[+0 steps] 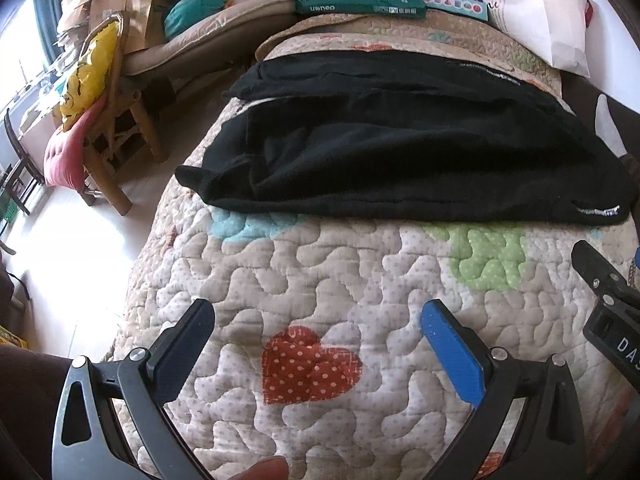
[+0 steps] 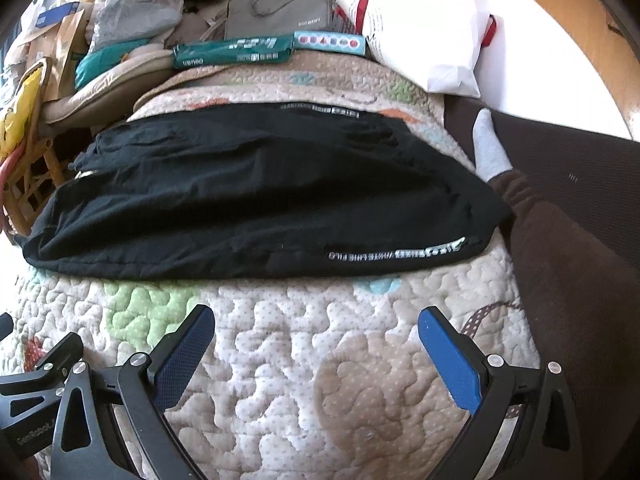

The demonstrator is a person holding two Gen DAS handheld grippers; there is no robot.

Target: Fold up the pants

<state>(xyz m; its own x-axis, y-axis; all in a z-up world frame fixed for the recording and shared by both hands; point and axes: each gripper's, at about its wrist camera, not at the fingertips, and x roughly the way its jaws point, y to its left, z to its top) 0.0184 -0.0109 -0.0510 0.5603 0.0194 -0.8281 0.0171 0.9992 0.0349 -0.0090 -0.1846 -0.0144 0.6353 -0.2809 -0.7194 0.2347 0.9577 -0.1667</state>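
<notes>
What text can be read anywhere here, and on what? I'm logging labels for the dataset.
"DAS", cut off at the frame edge: right tongs' body.
"GenRobot", partly cut off: left tongs' body.
Brand on the green box: appears upside down, not reliably readable.
White lettering on the black pants: too blurred.
Print on the grey bag: too small.

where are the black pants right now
The black pants lie spread across the quilted bedspread, ahead of both open tongs in both wrist views, with the green box beyond them and a white-socked foot at their right end.
</notes>
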